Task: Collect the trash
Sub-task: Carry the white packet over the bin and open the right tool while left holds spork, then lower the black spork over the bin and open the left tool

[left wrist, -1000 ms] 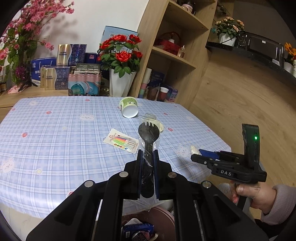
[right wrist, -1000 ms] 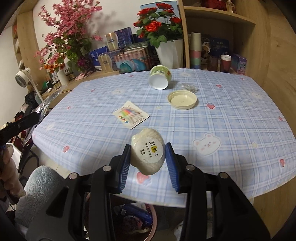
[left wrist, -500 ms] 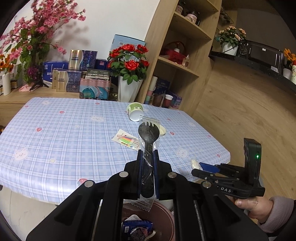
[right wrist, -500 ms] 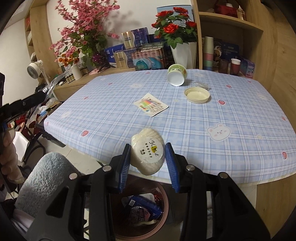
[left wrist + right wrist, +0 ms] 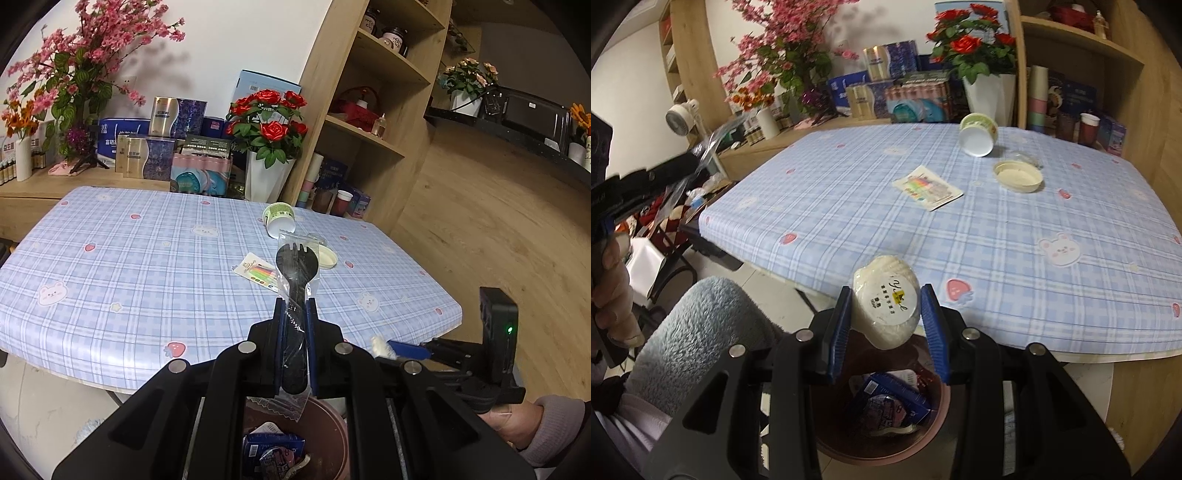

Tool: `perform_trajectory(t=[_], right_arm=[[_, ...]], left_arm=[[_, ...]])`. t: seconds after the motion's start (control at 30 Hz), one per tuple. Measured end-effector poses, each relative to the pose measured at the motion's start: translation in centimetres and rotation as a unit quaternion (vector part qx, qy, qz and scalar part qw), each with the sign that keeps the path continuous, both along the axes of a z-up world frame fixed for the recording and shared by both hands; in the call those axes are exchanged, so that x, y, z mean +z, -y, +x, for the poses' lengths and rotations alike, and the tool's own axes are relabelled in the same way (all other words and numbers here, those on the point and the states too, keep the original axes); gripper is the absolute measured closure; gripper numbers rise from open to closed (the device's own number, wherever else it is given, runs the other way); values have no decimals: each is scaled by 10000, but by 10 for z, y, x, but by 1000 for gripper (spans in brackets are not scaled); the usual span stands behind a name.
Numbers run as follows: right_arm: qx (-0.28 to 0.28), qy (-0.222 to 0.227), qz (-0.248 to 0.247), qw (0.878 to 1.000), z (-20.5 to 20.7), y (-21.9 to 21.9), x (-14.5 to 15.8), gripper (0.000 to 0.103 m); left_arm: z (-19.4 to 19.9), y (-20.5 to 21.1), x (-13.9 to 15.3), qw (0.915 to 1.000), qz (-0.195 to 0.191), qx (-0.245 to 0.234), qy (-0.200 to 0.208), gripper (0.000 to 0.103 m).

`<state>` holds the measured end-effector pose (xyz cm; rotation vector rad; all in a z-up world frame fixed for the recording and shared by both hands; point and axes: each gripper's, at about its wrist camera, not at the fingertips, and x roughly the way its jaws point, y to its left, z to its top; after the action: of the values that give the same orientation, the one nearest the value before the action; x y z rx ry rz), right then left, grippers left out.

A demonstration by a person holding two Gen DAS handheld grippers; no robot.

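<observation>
My left gripper (image 5: pixel 294 308) is shut on a black plastic spork in a clear wrapper (image 5: pixel 296 269), held above a pink trash bin (image 5: pixel 325 439). My right gripper (image 5: pixel 886 299) is shut on a white round lidded cup with a label (image 5: pixel 886 306), held over the same bin (image 5: pixel 886 439), which holds a blue carton and wrappers. On the checked tablecloth (image 5: pixel 997 229) lie a tipped green-and-white cup (image 5: pixel 978 134), a cream lid (image 5: pixel 1018 177) and a colourful candle packet (image 5: pixel 927 187).
The table edge (image 5: pixel 110 369) runs just behind the bin. A white vase of red roses (image 5: pixel 267 147) and boxes stand at the back. Wooden shelves (image 5: pixel 369 122) rise at the right. A grey fuzzy sleeve (image 5: pixel 698 332) is at the left.
Both grippers have pulled back from the table with their items and now hang over the bin, which shows more fully. Both grips stay shut.
</observation>
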<state>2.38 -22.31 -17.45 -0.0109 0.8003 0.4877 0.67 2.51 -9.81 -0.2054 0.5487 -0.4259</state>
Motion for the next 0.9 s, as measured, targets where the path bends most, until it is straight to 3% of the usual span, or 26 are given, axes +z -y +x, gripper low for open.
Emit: perform_trajectory(t=[0.1,0.2,0.4,0.6,0.67,0.9], right_arm=[[32,-31,-100,9999,1,-8,-4,62],[-73,85,-53,9999,1,-6,2,51],[-360,259,75,9990,8,9,17,46],[-589,518,33,9969,10,19,31,22],[-709,689,-63,9951,10,19,36,9],[-832,1036,-241,9908,4,21,50,6]], left_arm=[[1,-1,-2,10000,-8,-20,-28,92],[1,-1,-4,10000,-24,-61,-46,92],[0,1,-7,9998,-71,-179,-70,92],[-2,9,-8,9992,50,-395,5,92],[-2,12,-10,9988,104,-472,12,92],[-3,19,-13,9982,117,-591,19,92]])
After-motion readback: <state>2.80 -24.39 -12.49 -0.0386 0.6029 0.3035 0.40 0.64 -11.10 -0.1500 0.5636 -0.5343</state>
